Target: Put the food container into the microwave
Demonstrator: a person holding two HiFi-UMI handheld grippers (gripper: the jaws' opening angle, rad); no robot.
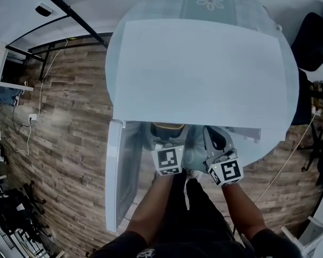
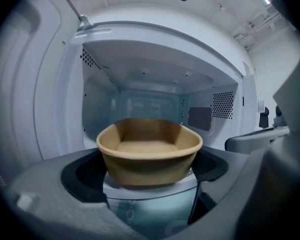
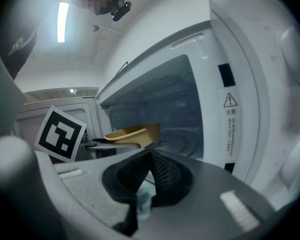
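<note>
The tan, empty food container (image 2: 149,151) sits between the jaws of my left gripper (image 2: 149,173), which is shut on its two sides. It hangs at the mouth of the white microwave (image 1: 204,74), whose cavity (image 2: 150,104) lies open straight behind it. From above, only the container's rim (image 1: 168,127) peeks out under the microwave's front edge, ahead of the left gripper (image 1: 164,140). My right gripper (image 3: 149,176) is shut with nothing in it, its pads touching, just right of the container (image 3: 135,133). It hovers before the cavity's right side (image 1: 214,144).
The microwave door (image 1: 121,171) swings open to the left. The microwave stands on a round pale table (image 1: 269,144) over a wood-pattern floor (image 1: 70,133). The control-panel side with a warning sticker (image 3: 230,101) stands right of the right gripper. A glass turntable (image 3: 182,136) lies inside.
</note>
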